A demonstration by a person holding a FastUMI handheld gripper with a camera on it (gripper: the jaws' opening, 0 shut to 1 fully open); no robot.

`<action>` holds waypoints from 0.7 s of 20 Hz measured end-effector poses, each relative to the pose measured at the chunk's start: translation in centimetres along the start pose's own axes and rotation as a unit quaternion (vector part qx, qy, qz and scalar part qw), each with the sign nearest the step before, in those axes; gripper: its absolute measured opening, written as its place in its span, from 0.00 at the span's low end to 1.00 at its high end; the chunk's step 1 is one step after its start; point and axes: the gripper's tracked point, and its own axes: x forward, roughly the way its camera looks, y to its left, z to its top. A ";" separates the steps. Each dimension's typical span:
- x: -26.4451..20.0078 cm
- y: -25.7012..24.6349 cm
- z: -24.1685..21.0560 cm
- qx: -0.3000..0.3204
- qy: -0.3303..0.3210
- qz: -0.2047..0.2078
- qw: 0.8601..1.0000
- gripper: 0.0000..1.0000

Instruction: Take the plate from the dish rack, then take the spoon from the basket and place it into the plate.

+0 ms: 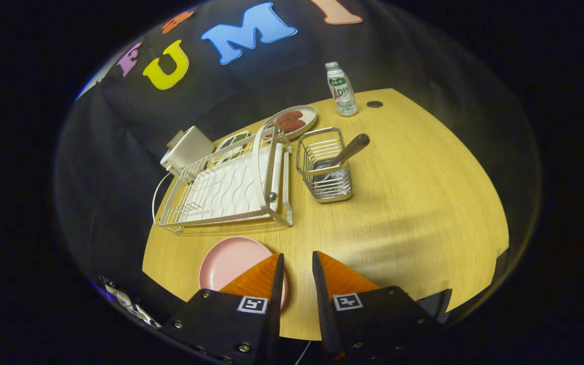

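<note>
- Gripper (pixel 297 258): the two fingers stand a narrow gap apart, with nothing between them but bare table; neither finger presses on anything.
- Plate (pixel 231 263): pink, lying flat on the table, just ahead of the fingers and to the left; the left finger overlaps its near right edge, hiding that part, and whether they touch cannot be told.
- Table (pixel 413 213): light wood, with a curved front edge; the strip straight ahead of the jaws is bare.
- Dish rack (pixel 226 190): white wire frame with a ribbed tray, beyond the plate and to the left of the line of the jaws.
- Basket (pixel 325 167): wire, standing upright just to the right of the dish rack, beyond the fingers and slightly to the right.
- Spoon (pixel 348 152): standing in the basket, its handle leaning out to the upper right above the rim; the bowl end is hidden behind the wires.
- Second plate (pixel 297 121): farther off, behind the rack and basket, with reddish-brown pieces on it.
- Bottle (pixel 341 90): upright near the far edge of the table, beyond the second plate.
- White box (pixel 186 151): at the far left corner of the rack.
</note>
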 end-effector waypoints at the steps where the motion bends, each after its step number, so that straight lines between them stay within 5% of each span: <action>1: -0.4 -0.6 0.8 -0.013 -0.020 -0.010 1.000 0.33; 8: -0.9 -2.9 3.9 -0.063 -0.138 -0.030 0.988 0.33; 14: -0.3 -5.2 7.2 -0.127 -0.260 -0.064 0.955 0.33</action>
